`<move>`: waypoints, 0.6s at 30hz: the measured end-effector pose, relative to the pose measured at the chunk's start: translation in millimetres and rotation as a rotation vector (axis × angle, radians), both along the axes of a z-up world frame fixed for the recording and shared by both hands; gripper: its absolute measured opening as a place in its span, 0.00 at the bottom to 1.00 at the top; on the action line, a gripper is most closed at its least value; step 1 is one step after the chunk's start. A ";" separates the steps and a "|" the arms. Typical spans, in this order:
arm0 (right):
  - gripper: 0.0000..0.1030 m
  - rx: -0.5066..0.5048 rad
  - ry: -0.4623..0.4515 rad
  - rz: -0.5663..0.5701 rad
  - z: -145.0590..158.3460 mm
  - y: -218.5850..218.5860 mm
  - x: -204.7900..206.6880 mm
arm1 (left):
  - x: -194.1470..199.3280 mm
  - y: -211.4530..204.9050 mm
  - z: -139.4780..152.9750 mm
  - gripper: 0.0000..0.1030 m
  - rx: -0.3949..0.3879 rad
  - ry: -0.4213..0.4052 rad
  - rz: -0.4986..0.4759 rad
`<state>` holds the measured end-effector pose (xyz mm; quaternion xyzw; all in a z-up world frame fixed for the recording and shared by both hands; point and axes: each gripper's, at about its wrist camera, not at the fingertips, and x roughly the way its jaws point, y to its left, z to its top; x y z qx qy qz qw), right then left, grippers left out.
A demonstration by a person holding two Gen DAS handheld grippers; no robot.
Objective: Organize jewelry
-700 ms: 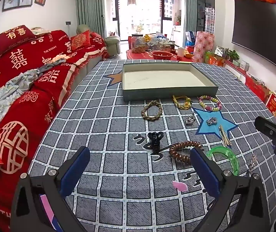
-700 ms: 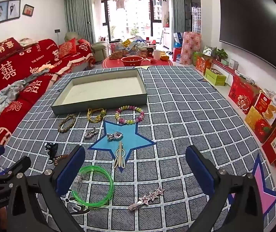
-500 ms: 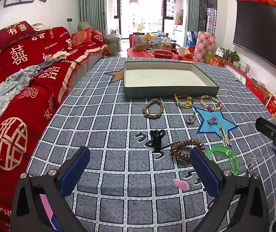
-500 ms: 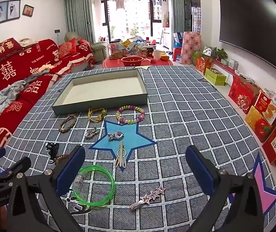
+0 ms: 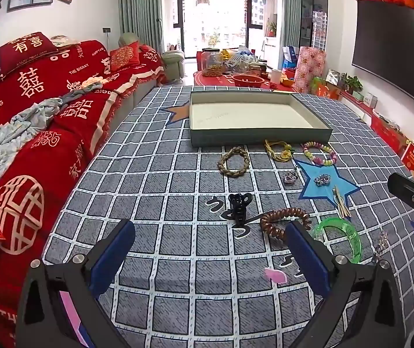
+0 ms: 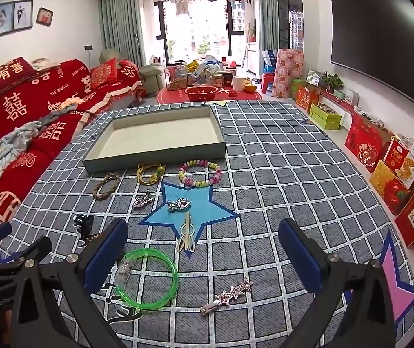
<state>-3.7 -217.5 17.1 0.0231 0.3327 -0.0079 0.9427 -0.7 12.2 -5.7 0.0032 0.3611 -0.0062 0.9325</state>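
An empty grey-green tray [image 5: 260, 139] [image 6: 154, 161] sits at the far side of the checked cloth. In front of it lie a braided bracelet [image 5: 233, 161], a yellow cord [image 5: 279, 149], a pastel bead bracelet [image 6: 200, 173], silver heart charms [image 6: 179, 204], a black claw clip [image 5: 239, 206], a brown spiral hair tie [image 5: 283, 220], a green bangle [image 6: 146, 278] and a star hair clip [image 6: 227, 295]. My left gripper [image 5: 207, 252] is open and empty, near the spiral tie. My right gripper [image 6: 202, 249] is open and empty above the bangle and star clip.
A red sofa [image 5: 33, 121] with clothes runs along the left edge of the cloth. Red gift boxes [image 6: 395, 174] line the floor on the right under a wall TV. A low red table [image 6: 207, 92] with clutter stands beyond the tray.
The left gripper's view has shifted slightly, the tray and jewelry sitting a little lower and to the right. The right gripper has barely moved. Both stay open.
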 end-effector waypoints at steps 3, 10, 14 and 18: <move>1.00 -0.003 -0.002 0.002 0.6 1.3 -0.1 | 0.1 0.1 0.5 1.00 -0.008 -0.002 -0.006; 1.00 0.000 -0.010 0.005 2.8 1.2 -1.6 | -1.4 -1.4 2.7 1.00 -0.010 -0.009 -0.010; 1.00 0.002 -0.009 0.006 3.0 1.9 -1.7 | -1.6 -1.6 3.8 1.00 -0.009 -0.008 -0.004; 1.00 0.002 -0.011 0.010 3.8 3.5 -2.6 | -0.6 0.6 3.2 1.00 -0.013 -0.001 0.001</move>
